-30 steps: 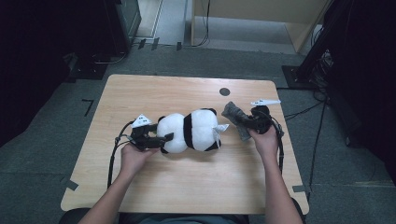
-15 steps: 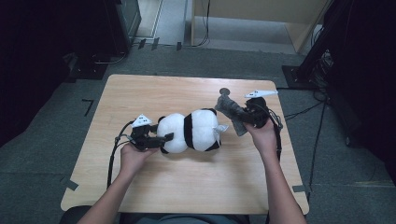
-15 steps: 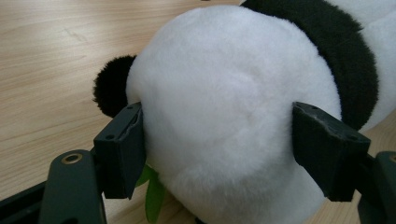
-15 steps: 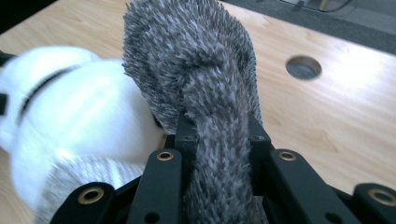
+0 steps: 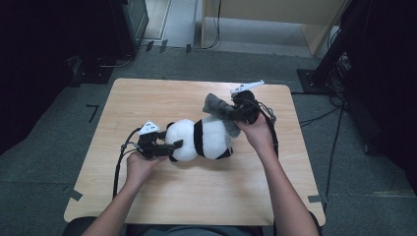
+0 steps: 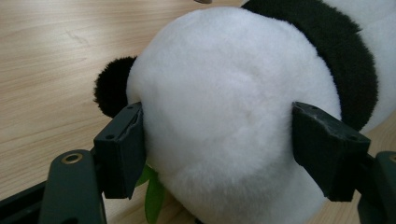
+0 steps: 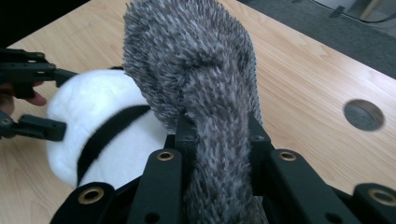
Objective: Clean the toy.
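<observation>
Room: grey carpet floor (image 5: 44, 147) around a light wooden table (image 5: 196, 196); dark equipment stands at the far left and far right, and cables run over the floor beyond the table's right edge.
Table surface: bare wood apart from the toy and the tools; a round grey hole (image 7: 363, 114) sits in the top near the far side, seen in the right gripper view.
Floor marks: short strips of dark tape (image 5: 91, 112) lie on the carpet left of the table, and another piece sits by each near corner.
Panda toy: a black-and-white plush panda (image 5: 201, 138) lies on its side near the middle of the table, its round white end toward the person's left and a black band across its middle.
Left gripper: the left gripper (image 6: 217, 149) has its jaws spread wide around the white rounded end, both pads pressed into the fur; a black tuft (image 6: 109, 88) sticks out beside one jaw and a small green leaf shape (image 6: 152, 191) shows underneath.
Right gripper: the right gripper (image 7: 218, 135) is pinched tight on a shaggy grey plush piece (image 7: 196, 70), which rises between the jaws and blocks much of that camera's sight of the table.
Grey piece, high view: it is held above the panda's right end; whether it is joined to the panda cannot be told.
Hands: the left hand (image 5: 140, 164) and right hand (image 5: 258, 130) each hold a tool, with a black cable (image 5: 119, 162) looping from the left one.
</observation>
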{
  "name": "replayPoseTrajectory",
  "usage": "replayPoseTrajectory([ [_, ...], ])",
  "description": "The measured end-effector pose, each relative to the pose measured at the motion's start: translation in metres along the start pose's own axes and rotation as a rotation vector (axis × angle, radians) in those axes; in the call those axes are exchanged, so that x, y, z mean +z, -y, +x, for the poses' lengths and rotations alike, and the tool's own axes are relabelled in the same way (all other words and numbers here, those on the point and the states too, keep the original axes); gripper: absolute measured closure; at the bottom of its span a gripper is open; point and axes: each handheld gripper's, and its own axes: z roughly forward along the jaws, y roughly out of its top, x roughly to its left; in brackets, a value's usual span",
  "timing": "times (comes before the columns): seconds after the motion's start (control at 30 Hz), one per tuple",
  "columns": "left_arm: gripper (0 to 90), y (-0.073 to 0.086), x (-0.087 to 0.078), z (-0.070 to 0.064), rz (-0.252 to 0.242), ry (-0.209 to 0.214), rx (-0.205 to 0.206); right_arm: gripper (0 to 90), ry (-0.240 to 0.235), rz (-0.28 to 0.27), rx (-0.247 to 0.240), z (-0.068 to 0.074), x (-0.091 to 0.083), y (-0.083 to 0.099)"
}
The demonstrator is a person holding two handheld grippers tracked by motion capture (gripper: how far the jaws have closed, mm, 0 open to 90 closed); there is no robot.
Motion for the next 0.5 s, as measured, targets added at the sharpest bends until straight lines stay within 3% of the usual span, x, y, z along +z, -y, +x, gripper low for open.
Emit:
replayPoseTrajectory([
  [0.5,30.4,-0.001,-0.003,-0.005,-0.002,-0.016,0.041,74.4,-0.047,0.034,-0.058,0.032,0.037,-0.038],
])
